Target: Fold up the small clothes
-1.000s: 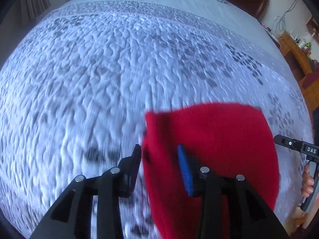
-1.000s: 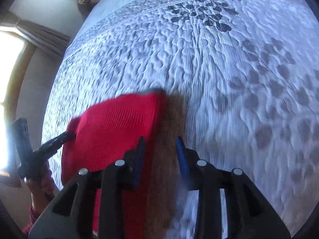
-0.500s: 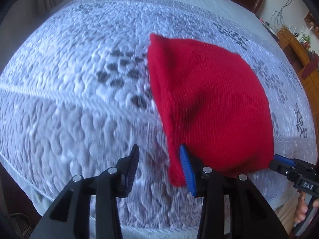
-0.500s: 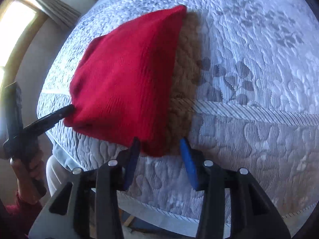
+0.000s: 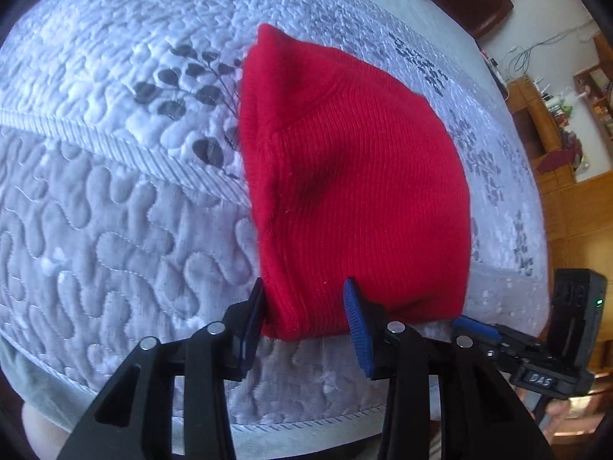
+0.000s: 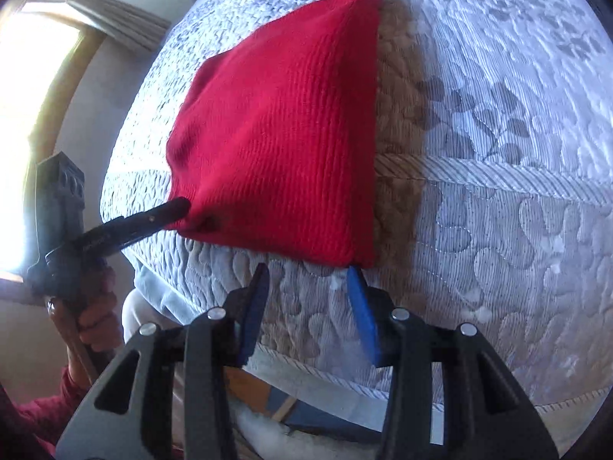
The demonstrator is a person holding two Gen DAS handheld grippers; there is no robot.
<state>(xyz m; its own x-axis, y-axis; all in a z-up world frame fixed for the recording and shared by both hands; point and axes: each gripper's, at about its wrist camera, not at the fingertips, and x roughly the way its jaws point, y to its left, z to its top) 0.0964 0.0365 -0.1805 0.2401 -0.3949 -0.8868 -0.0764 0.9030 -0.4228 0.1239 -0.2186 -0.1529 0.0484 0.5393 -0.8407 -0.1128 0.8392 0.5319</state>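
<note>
A red knitted garment (image 5: 352, 176) lies flat on the white quilted bedspread (image 5: 115, 199), folded into a rough rectangle; it also shows in the right wrist view (image 6: 283, 130). My left gripper (image 5: 306, 314) is open, its fingers either side of the garment's near left corner, at its edge. My right gripper (image 6: 310, 295) is open and empty, just short of the garment's near right corner. The right gripper's tip shows in the left wrist view (image 5: 475, 327). The left gripper's finger touches the garment's corner in the right wrist view (image 6: 168, 211).
The bed's near edge (image 6: 345, 379) runs just under both grippers. Wooden furniture (image 5: 544, 130) stands right of the bed. A window with a curtain (image 6: 115, 19) lies to the left. A brown shadow (image 6: 402, 115) falls along the garment's right side.
The garment was carried toward the bed's near edge and laid flat. Both grippers let go and drew back to its near corners. The left fingers now straddle the corner.
</note>
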